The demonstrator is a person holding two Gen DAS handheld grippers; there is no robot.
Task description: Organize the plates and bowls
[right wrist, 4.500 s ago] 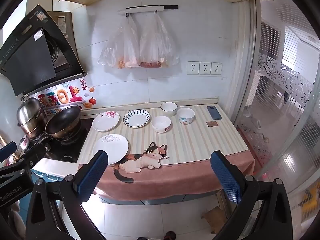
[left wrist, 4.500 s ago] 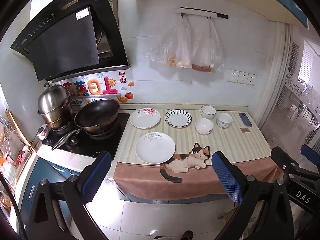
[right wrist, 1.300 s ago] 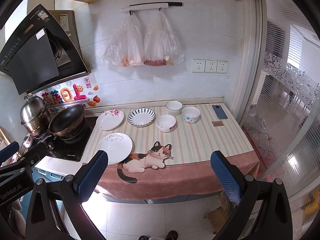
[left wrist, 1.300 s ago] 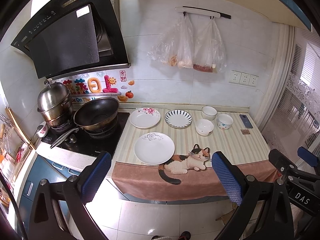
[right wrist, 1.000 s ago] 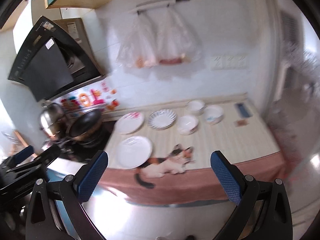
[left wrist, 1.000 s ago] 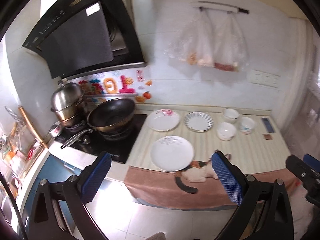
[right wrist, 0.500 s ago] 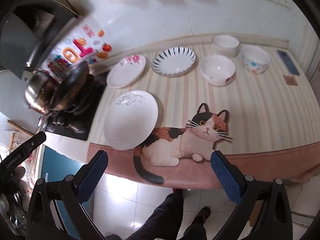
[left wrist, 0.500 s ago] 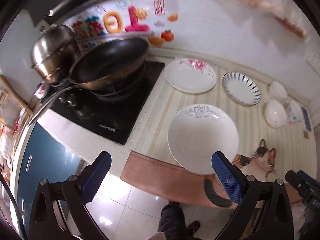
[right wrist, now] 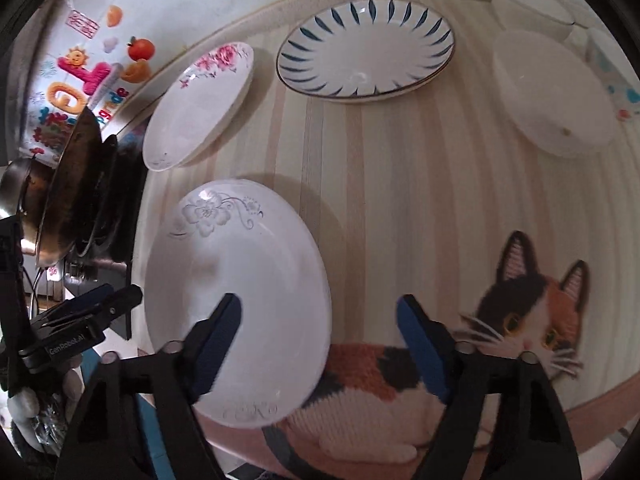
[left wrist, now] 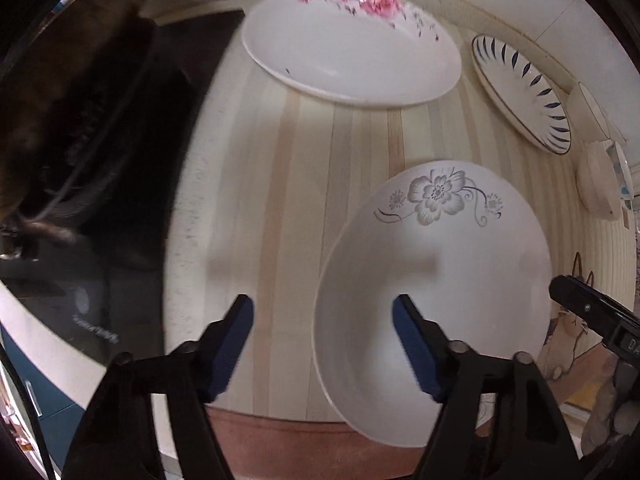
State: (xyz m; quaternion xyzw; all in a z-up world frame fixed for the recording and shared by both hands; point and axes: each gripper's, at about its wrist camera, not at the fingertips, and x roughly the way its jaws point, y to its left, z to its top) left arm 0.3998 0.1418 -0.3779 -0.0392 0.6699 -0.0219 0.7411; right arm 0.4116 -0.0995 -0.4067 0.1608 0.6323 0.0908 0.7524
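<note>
Left wrist view: at the far left a dark pan (left wrist: 60, 92) is blurred and partly cut off by the lens edge, above a black hob (left wrist: 100, 280). The left gripper (left wrist: 322, 340) is seen pointing down at the striped worktop (left wrist: 280, 184), its fingers (left wrist: 236, 336) closing, with the left rim of the grey-flowered plate (left wrist: 432, 292) between them but not yet pressed. Behind it a pink-flowered plate (left wrist: 352, 48) and a blue-striped plate (left wrist: 520, 92) are laid; the bowls (left wrist: 596, 184) at the right edge are squeezed by the lens and hard to make out.

In the right wrist view, the pan and a steel pot (right wrist: 16, 188) at the left are cut off. The right gripper (right wrist: 320, 340) is held over the plate's right rim, its fingers (right wrist: 218, 336) closing but unclenched, the rim between them. A cat picture (right wrist: 500, 332) on the worktop cloth is partly covered by the plate and the fingers. Two bowls at the upper right are washed out.
</note>
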